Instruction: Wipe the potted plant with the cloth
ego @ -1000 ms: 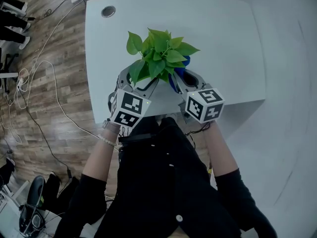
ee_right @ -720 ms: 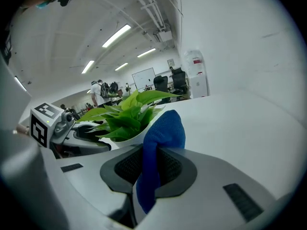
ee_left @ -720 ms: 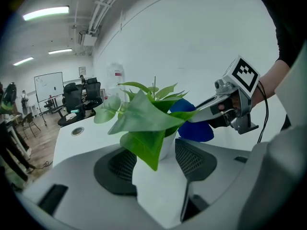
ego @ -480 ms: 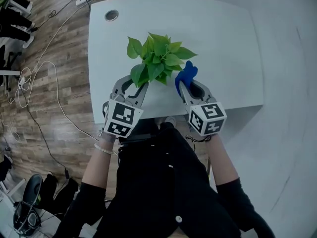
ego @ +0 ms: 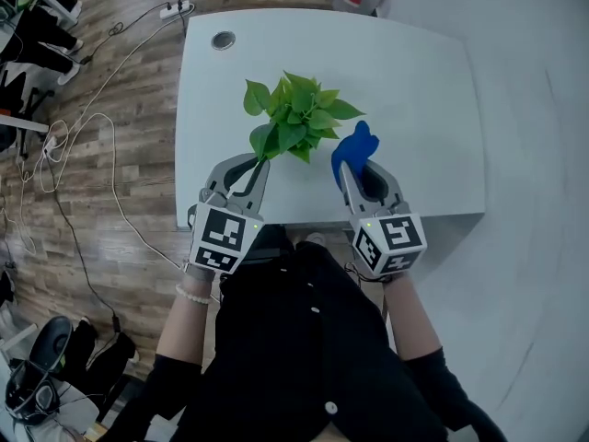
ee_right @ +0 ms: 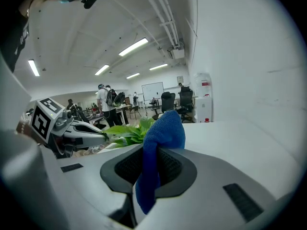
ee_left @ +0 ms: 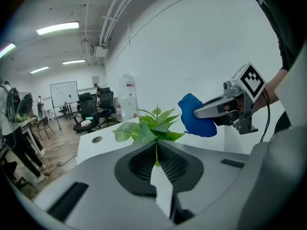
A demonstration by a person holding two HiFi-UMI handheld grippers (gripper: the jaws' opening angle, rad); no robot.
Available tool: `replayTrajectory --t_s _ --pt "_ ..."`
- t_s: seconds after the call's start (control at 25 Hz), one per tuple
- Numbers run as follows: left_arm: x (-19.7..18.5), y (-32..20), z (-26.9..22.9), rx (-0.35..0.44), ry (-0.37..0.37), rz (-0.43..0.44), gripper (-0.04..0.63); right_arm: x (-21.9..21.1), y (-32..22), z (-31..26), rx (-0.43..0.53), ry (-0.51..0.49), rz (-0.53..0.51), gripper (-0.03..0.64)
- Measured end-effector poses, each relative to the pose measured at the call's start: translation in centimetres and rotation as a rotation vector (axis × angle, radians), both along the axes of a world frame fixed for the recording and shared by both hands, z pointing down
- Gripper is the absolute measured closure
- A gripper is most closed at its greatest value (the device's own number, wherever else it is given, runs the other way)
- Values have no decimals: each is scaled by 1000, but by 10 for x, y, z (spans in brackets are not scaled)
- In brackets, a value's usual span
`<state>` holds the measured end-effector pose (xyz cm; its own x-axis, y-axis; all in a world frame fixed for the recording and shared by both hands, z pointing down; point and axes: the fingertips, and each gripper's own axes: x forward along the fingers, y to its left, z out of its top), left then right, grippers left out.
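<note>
The potted plant (ego: 294, 118) stands mid-table, its broad green leaves hiding the pot. My left gripper (ego: 261, 161) is at the plant's near left and is shut on the edge of one leaf (ee_left: 156, 153), which shows as a thin green strip between the jaws. My right gripper (ego: 343, 168) is shut on the blue cloth (ego: 357, 143), which bunches up past the fingertips just right of the leaves. In the right gripper view the cloth (ee_right: 164, 128) hangs through the jaws. In the left gripper view the cloth (ee_left: 196, 116) sits close to the leaves, apart from them.
The white table (ego: 414, 81) has a round cable grommet (ego: 223, 40) at its far left corner. A white wall runs along the right. Cables (ego: 83, 155) and a power strip (ego: 175, 9) lie on the wooden floor at left. My body is against the table's near edge.
The left jaws have closed on a leaf. Both grippers have risen and come back toward the near edge. The cloth has come out from under the leaves to the plant's right.
</note>
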<state>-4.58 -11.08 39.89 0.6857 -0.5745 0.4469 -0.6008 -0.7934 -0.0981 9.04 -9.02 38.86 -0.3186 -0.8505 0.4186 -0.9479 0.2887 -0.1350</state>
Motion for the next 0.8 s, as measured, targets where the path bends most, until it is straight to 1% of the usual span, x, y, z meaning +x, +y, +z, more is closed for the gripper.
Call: replayTrajectory --t_s 0.16,0.32,0.44,0.56,0.72,0.8 --pt "-3 0 -26 65 7 -22 578 2 5 -25 59 -13 4 532" --pt "-4 3 -49 75 63 -51 579 2 10 -50 126 -1 -12 532" --pt "-5 10 -66 92 94 -60 580 -1 15 -67 169 33 -41 532" --pt "-4 17 -81 112 116 -51 580 -7 20 -82 216 92 -86 532" --pt "-2 27 -103 150 134 -40 580 -15 27 -102 275 146 -142 532" --pt "-1 30 -114 175 133 -31 580 -19 29 -117 321 163 -155 532"
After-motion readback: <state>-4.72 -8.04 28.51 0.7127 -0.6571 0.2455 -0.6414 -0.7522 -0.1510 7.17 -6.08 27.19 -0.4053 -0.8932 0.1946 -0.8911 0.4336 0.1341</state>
